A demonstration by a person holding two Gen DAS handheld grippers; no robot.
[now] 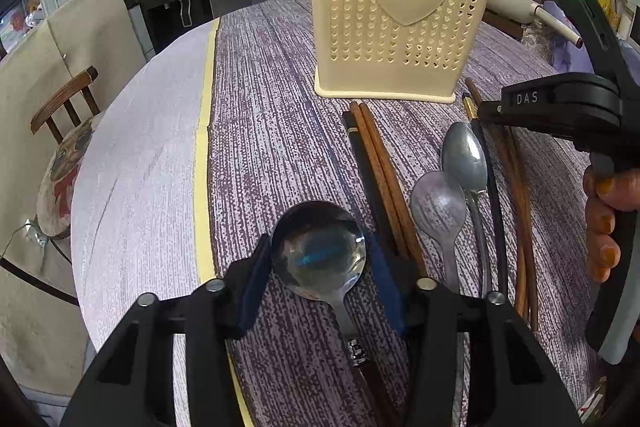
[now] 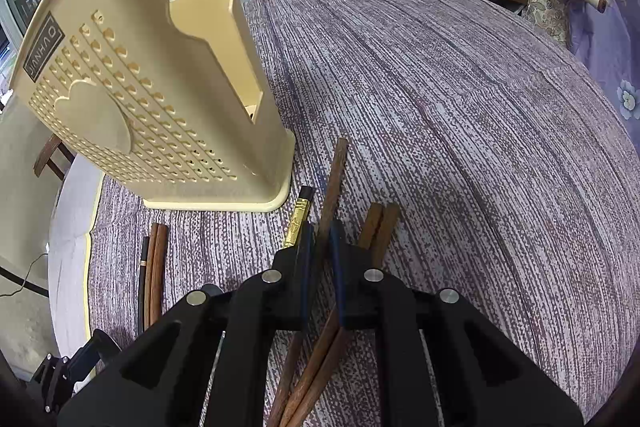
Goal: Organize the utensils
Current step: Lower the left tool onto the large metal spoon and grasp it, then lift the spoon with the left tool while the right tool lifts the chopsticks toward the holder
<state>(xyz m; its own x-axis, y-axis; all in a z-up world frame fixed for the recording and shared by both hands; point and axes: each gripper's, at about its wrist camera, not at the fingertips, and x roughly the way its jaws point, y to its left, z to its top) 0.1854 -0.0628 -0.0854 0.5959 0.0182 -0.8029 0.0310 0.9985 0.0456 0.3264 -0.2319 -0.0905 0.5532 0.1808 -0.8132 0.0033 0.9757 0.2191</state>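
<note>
At the lower centre of the left wrist view the left gripper [image 1: 318, 277] straddles the bowl of a round ladle spoon [image 1: 319, 250] lying on the purple tablecloth [image 1: 260, 147]; its blue pads [image 1: 256, 287] sit right at the bowl's two sides, but whether they press on it I cannot tell; the step in hand looks like picking this spoon up, and the next move would call for a firm pinch, a lift, then a carry to the cream utensil holder [image 1: 396, 15] standing upright at upper centre; just right of the spoon lie dark and brown chopsticks [image 1: 380, 179], then two smaller metal spoons [image 1: 464, 155], all flat on the cloth; at far right a hand [image 1: 604, 223] grips the handle of the other tool, tilted downward; in the right wrist view the holder fills the upper left, and at lower centre the right gripper [image 2: 320, 251] is closed on a brown chopstick [image 2: 334, 183] angled up toward the holder's base, other sticks lying beside it.
</note>
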